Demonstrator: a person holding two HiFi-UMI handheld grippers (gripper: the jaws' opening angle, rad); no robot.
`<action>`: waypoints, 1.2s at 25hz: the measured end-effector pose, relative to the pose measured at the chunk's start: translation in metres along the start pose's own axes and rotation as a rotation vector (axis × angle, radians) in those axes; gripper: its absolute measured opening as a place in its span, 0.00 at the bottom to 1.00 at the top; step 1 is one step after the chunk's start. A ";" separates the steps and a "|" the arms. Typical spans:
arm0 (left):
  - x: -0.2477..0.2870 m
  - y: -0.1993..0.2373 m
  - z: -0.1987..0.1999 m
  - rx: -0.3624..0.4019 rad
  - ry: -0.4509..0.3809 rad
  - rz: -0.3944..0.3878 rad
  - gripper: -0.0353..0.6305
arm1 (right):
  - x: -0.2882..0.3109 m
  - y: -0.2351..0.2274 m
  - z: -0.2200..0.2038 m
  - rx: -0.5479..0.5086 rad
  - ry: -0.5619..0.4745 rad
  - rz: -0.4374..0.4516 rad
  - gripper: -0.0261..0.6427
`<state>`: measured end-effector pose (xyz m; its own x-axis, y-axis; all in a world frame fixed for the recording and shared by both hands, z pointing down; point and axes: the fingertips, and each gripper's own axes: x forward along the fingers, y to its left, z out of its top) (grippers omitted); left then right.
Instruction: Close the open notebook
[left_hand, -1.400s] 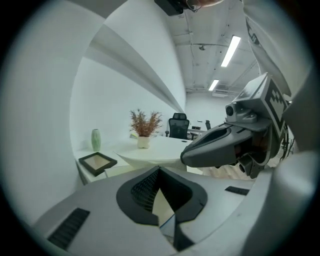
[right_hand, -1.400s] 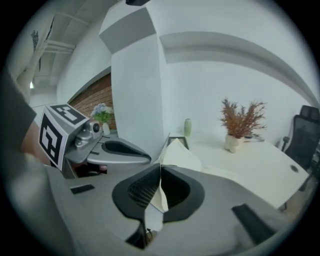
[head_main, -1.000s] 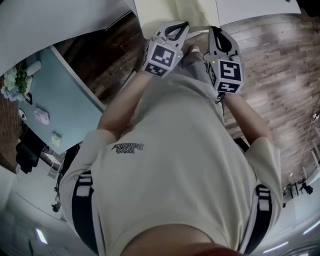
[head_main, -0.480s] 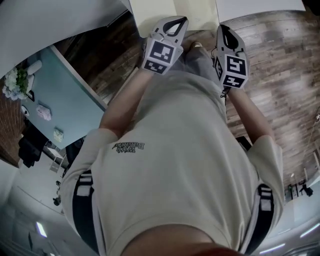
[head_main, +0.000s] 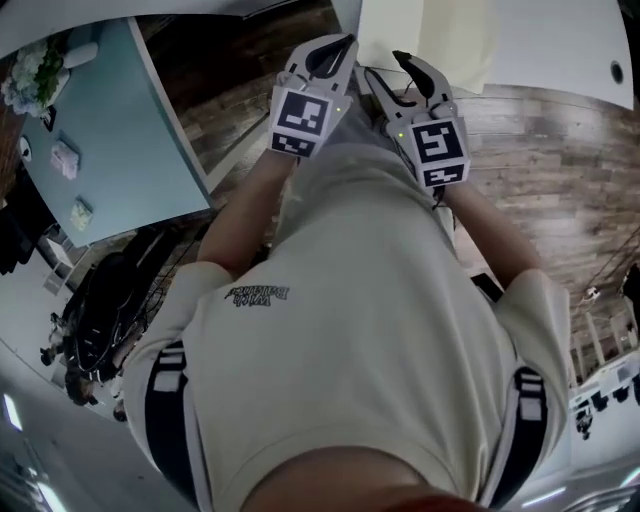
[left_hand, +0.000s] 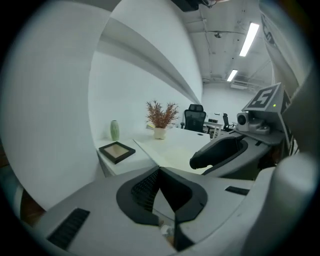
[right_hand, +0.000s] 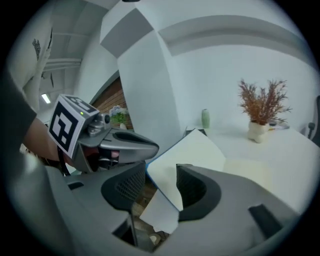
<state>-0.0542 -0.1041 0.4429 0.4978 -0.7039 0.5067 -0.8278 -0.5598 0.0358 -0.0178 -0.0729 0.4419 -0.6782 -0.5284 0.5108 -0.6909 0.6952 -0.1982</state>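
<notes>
Notebook: open, rectangular, cream pages, flat on white counter, ahead of both grippers, neither touching it. Left gripper: grey jaws closed tip to tip, nothing between them. Right gripper: jaws just opening, now spread wide, nothing held; only counter edge visible through gap.

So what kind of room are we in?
Most likely an office. A black swivel office chair stands behind a long white desk, long strip lights glow overhead, and a white pot of dried reddish twigs sits on the desk for decoration.
</notes>
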 end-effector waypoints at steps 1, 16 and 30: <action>-0.006 0.007 -0.005 -0.011 0.003 0.023 0.07 | 0.009 0.006 -0.004 -0.018 0.026 0.012 0.34; -0.012 -0.015 -0.010 0.008 0.009 -0.042 0.07 | -0.016 0.002 0.001 -0.036 0.000 -0.145 0.10; 0.076 -0.109 -0.010 0.120 0.115 -0.262 0.07 | -0.098 -0.124 -0.086 0.225 0.037 -0.417 0.14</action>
<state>0.0711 -0.0925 0.4865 0.6520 -0.4788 0.5879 -0.6353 -0.7682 0.0790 0.1561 -0.0657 0.4887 -0.3247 -0.7194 0.6141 -0.9422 0.3025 -0.1439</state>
